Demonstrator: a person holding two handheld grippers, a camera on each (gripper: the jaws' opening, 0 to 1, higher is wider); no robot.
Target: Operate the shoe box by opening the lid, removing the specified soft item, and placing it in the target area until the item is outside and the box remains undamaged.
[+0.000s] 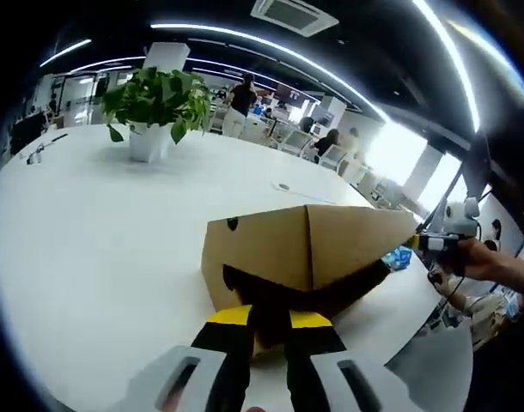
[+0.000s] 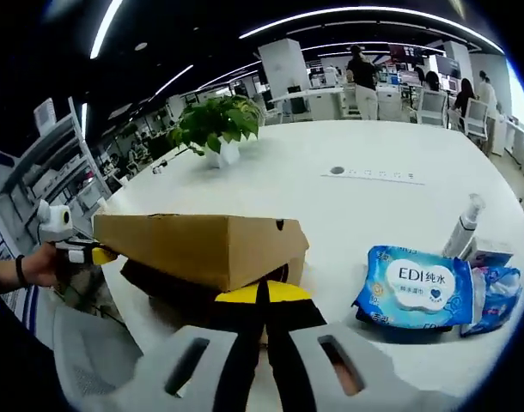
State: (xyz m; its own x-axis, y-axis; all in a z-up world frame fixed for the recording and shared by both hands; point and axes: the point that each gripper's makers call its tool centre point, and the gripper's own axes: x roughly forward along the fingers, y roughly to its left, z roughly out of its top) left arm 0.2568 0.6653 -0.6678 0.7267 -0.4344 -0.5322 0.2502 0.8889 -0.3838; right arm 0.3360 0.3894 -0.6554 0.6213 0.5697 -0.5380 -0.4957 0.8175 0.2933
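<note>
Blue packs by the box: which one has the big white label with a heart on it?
The nearer blue wipes pack, lying flat next to the cardboard shoe box. The other blue pack sits behind it, partly hidden, with no such label showing.

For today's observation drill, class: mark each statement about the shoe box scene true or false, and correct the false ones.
1. The box has its lid raised on a white table. True.
2. A potted plant stands on the table beyond the box. True.
3. The blue wipes pack lies inside the box. False: it lies on the table beside the box.
4. The left gripper and right gripper are at opposite ends of the box. True.
5. The plant has tipped over. False: it stands upright.
6. The lid is fully shut. False: a dark gap shows under it.
</note>
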